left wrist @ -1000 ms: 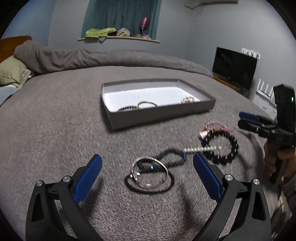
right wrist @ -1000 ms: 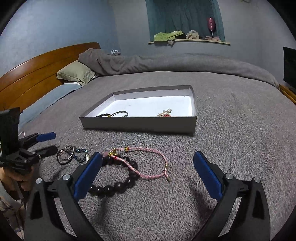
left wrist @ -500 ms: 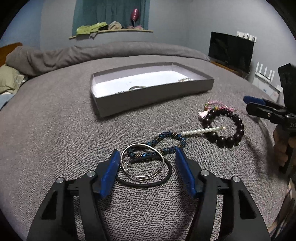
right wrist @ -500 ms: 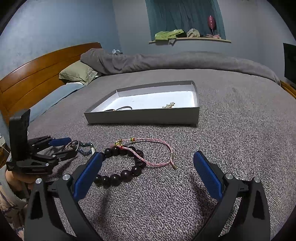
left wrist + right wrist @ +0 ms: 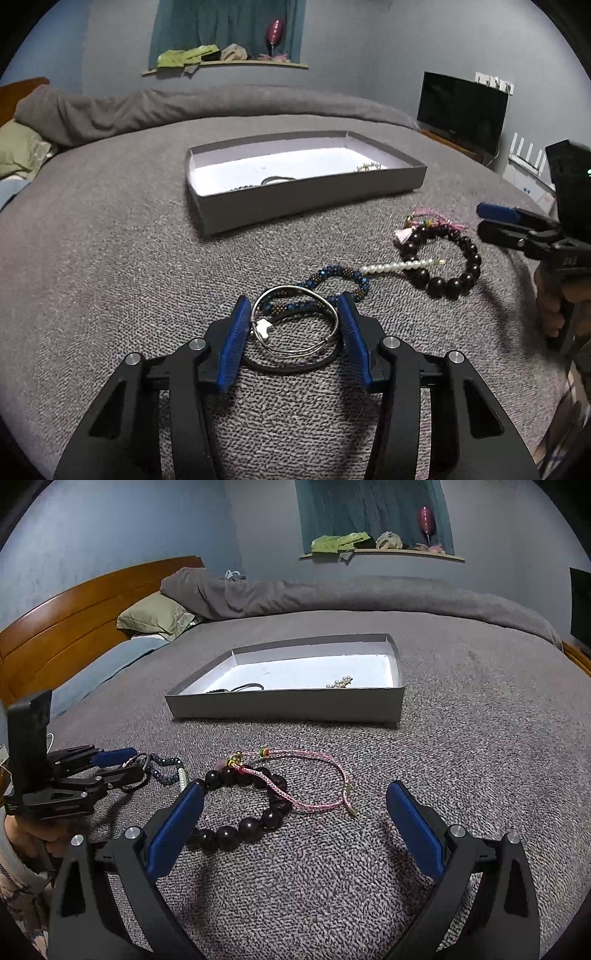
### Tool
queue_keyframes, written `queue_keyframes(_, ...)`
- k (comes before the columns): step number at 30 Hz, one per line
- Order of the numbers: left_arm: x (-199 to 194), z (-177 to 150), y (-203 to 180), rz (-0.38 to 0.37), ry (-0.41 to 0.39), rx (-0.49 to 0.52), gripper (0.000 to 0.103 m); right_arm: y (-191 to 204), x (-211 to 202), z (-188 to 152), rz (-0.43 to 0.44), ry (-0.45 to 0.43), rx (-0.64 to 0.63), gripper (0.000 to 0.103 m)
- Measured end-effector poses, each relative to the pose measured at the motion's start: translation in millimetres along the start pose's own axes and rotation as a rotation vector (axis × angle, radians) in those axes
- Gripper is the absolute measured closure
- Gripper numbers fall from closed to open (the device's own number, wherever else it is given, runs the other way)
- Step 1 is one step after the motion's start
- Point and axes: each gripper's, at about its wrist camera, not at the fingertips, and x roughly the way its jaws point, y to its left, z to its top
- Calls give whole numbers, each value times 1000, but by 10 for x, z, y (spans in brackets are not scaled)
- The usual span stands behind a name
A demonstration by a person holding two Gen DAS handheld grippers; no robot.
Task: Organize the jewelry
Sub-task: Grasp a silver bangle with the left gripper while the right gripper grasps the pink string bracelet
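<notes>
grey bedspread (image 5: 461, 760); wooden headboard (image 5: 74, 620) | left jaws narrowed, seemingly touching silver bangle (image 5: 295, 321) | right jaws wide

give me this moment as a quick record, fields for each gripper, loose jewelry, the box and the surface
left gripper: jaws closing around silver bangle, pads at its sides
right gripper: open, hovering over dark bead bracelet
other loose jewelry: black cord ring, blue beaded bracelet, pearl strand, pink cord bracelet
box: grey, open, a few pieces inside
surface: grey blanket
</notes>
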Motion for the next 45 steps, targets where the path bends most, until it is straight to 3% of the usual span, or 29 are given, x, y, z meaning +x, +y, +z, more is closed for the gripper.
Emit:
queue_keyframes(4, -51, 15, -22, -2, -14, -3, 53, -9, 52, 57, 9, 7, 12, 6)
queue_keyframes(6, -70, 25, -35, -5, -19, -2, 53, -10, 96, 100, 12, 14, 13, 12)
queue_keyframes(15, -99, 17, -68, -18, -21, 2, 53, 13, 400, 192, 11, 119, -15, 14)
queue_keyframes(24, -83, 23, -76, -21, -21, 2, 53, -130, 536, 289, 54, 137, 72, 66)
queue_keyframes(35, -40, 47, -66, -15, -15, -1, 53, -163, 687, 303, 2, 179, 41, 67)
queue_keyframes(37, -35, 55, -53, -11, -16, -6, 53, -158, 691, 297, 2, 180, 33, 72)
queue_keyframes(39, -30, 63, -35, -9, -15, -14, 53, -155, 695, 292, 18, 181, 32, 90)
queue_keyframes(42, -22, 75, -14, -4, -15, -20, 53, -132, 689, 277, 21, 179, 17, 98)
queue_keyframes(45, -29, 90, -1, -1, -21, -25, 53, -117, 655, 280, 22, 167, 10, 98)
